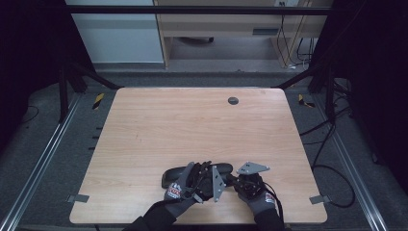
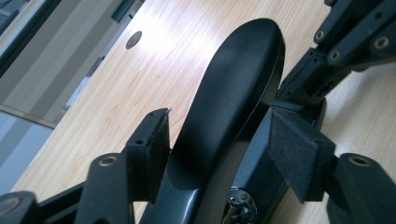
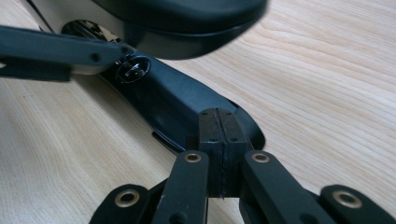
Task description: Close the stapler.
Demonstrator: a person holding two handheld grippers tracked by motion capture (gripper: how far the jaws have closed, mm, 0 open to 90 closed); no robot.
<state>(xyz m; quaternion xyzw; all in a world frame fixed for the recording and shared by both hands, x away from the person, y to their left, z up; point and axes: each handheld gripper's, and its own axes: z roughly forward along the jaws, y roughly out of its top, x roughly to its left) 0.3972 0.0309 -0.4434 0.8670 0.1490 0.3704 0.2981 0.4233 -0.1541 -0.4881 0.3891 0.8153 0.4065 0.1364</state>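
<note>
High view places both gloved hands at the near edge of the counter [image 1: 144, 125], the left claw [image 1: 199, 180] and the right claw [image 1: 235, 182] close together over a long black case [image 1: 175, 174] that lies flat under them and reaches out to the left of the left claw. Left gripper view has the case's curved black lid [image 2: 233, 88] raised between that claw's spread pads [image 2: 156, 140], with no pad pressing on it; the other gripper's black linkage [image 2: 345, 42] crowds in just beyond, on the right. Right gripper view shows the right claw [image 3: 219, 140] pressed together, its tips resting on the case's lower shell [image 3: 177, 107], the lid hanging blurred above; whether anything thin is pinched between the pads cannot be told. Hands and grippers hide most of the case from above. Far ahead of both claws, a round grommet [image 1: 233, 100] sits in the pale wood. Grey floor, metal rails [image 1: 43, 149] and cables [image 1: 327, 144] surround the counter.
</note>
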